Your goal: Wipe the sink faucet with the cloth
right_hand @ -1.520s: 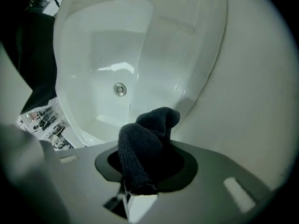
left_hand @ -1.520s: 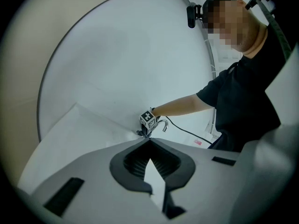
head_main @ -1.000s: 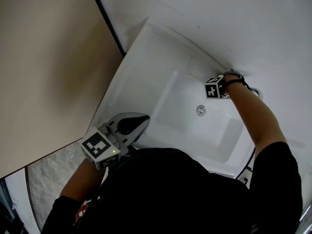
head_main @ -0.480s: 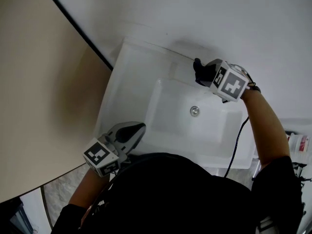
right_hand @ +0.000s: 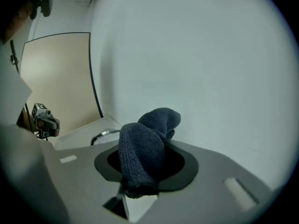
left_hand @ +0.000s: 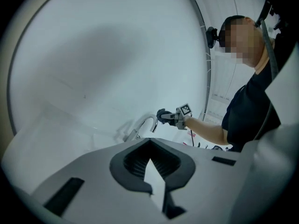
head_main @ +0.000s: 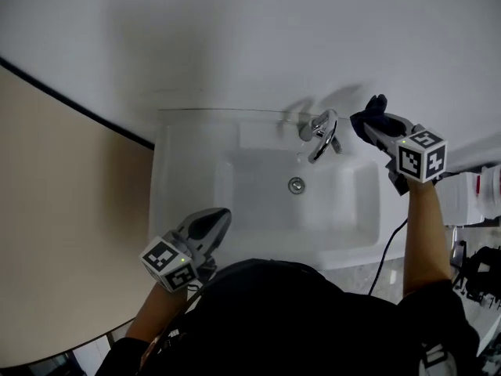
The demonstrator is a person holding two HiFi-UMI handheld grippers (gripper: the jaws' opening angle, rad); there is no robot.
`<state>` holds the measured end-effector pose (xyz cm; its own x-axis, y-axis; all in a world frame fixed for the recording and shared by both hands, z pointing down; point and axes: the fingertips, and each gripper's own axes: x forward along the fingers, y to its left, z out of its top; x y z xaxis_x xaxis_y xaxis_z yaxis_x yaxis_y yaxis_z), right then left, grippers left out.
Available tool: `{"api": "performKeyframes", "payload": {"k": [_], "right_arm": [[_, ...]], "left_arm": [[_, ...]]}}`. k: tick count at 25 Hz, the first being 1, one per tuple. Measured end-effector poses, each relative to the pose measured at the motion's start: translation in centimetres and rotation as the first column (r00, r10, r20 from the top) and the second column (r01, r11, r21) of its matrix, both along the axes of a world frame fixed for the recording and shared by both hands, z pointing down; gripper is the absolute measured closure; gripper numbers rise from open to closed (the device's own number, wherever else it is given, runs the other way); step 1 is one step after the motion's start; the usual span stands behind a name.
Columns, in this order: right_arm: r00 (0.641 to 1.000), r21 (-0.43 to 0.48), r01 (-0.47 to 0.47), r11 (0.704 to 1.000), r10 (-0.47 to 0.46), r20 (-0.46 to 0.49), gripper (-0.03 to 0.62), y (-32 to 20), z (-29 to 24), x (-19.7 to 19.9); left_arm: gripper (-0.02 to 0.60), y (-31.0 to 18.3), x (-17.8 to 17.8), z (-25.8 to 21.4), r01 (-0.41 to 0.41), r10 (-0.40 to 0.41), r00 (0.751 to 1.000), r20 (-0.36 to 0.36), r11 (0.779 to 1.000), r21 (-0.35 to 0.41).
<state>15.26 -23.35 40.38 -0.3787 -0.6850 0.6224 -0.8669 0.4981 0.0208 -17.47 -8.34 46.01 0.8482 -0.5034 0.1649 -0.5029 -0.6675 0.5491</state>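
Right gripper (head_main: 374, 125) clenched on the dark cloth (head_main: 376, 106), just right of the chrome faucet (head_main: 321, 134), not touching it. Left gripper (head_main: 219, 216) closed, empty, at the sink (head_main: 180, 171) front rim. Red-labelled containers (head_main: 479, 197), cropped at right: print illegible.

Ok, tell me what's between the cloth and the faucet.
Nothing. In the head view the stretch from the cloth to the faucet is bare, and the two are apart.

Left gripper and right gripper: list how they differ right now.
The left gripper is shut and empty; the right gripper is clamped on a dark cloth. The left gripper is by the near rim of the sink; the right gripper is beside the faucet. Both are the same grey two-jaw tool.
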Motion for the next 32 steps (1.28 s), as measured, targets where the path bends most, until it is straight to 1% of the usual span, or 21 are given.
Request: {"api": "performKeyframes", "payload": {"k": [2, 3, 5, 7, 9, 12, 14, 16, 18, 20, 22, 24, 26, 28, 29, 30, 31, 32], "right_arm": [[1.0, -0.063, 0.003, 0.998, -0.005, -0.027, 0.462, -0.2, 4.4, 1.4], [0.998, -0.089, 0.026, 0.996, -0.031, -0.056, 0.462, -0.3, 6.6, 1.2], [0.986, -0.132, 0.096, 0.986, -0.113, -0.121, 0.462, -0.7, 10.3, -0.2], [0.961, -0.169, 0.17, 0.971, -0.202, -0.191, 0.462, -1.6, 12.9, -1.7], [0.929, -0.218, 0.22, 0.951, -0.273, -0.251, 0.462, -2.6, 15.2, -2.8], [0.88, -0.292, 0.268, 0.918, -0.357, -0.313, 0.462, -3.7, 18.2, -3.6], [0.864, -0.326, 0.275, 0.904, -0.381, -0.328, 0.462, -4.1, 19.5, -3.3], [0.877, -0.335, 0.261, 0.905, -0.367, -0.31, 0.461, -4.1, 19.8, -3.1], [0.895, -0.314, 0.23, 0.921, -0.326, -0.303, 0.461, -3.9, 19.7, -3.1], [0.892, -0.272, 0.201, 0.941, -0.29, -0.346, 0.462, -3.5, 19.6, -3.2], [0.872, -0.237, 0.179, 0.955, -0.266, -0.41, 0.464, -3.1, 19.7, -3.1], [0.848, -0.22, 0.161, 0.962, -0.249, -0.468, 0.465, -2.6, 19.8, -2.9], [0.822, -0.214, 0.147, 0.966, -0.24, -0.517, 0.467, -2.3, 20.1, -2.9], [0.787, -0.207, 0.147, 0.967, -0.241, -0.568, 0.467, -2.1, 20.2, -3.2], [0.778, -0.198, 0.15, 0.969, -0.239, -0.581, 0.467, -1.9, 20.0, -3.5], [0.785, -0.182, 0.151, 0.972, -0.23, -0.575, 0.468, -1.5, 19.5, -3.9], [0.815, -0.162, 0.146, 0.976, -0.212, -0.54, 0.468, -1.1, 18.9, -4.6], [0.86, -0.141, 0.132, 0.981, -0.184, -0.476, 0.468, -0.5, 18.2, -5.4]], "left_arm": [[0.591, -0.2, 1.5, -0.2, -0.008, 0.008, 1.0, 0.017, 1.0, -0.008], [0.591, -0.1, 1.9, -0.2, -0.013, 0.013, 0.999, 0.029, 1.0, -0.009], [0.591, 0.1, 2.4, -0.4, -0.017, 0.018, 0.998, 0.059, 1.0, -0.012], [0.591, 0.3, 2.8, -0.5, -0.012, 0.014, 0.997, 0.08, 1.0, -0.019], [0.591, 0.5, 3.1, -0.3, -0.007, 0.01, 0.996, 0.091, 1.0, -0.028], [0.591, 0.7, 2.9, 0.1, 0.002, 0.003, 0.994, 0.107, 0.999, -0.041], [0.591, 0.8, 2.6, 0.3, 0.008, -0.003, 0.994, 0.112, 0.999, -0.047], [0.591, 0.8, 2.3, 0.5, 0.012, -0.006, 0.993, 0.115, 0.998, -0.055], [0.591, 0.7, 2.4, 0.6, 0.008, -0.002, 0.994, 0.114, 0.998, -0.061], [0.591, 0.6, 2.7, 0.6, -0.001, 0.007, 0.995, 0.103, 0.998, -0.059], [0.591, 0.6, 3.1, 0.5, -0.011, 0.017, 0.995, 0.096, 0.998, -0.057], [0.591, 0.5, 3.2, 0.3, -0.017, 0.022, 0.995, 0.097, 0.998, -0.06], [0.591, 0.5, 3.2, 0.3, -0.016, 0.022, 0.995, 0.096, 0.998, -0.064], [0.591, 0.5, 3.1, 0.5, -0.015, 0.021, 0.995, 0.096, 0.998, -0.067], [0.591, 0.6, 3.1, 0.6, -0.015, 0.022, 0.995, 0.095, 0.998, -0.068], [0.591, 0.6, 3.1, 0.6, -0.017, 0.023, 0.995, 0.093, 0.998, -0.068], [0.591, 0.7, 3.1, 0.6, -0.018, 0.024, 0.996, 0.092, 0.997, -0.068], [0.591, 0.7, 3.1, 0.5, -0.018, 0.024, 0.996, 0.09, 0.997, -0.07]]}}
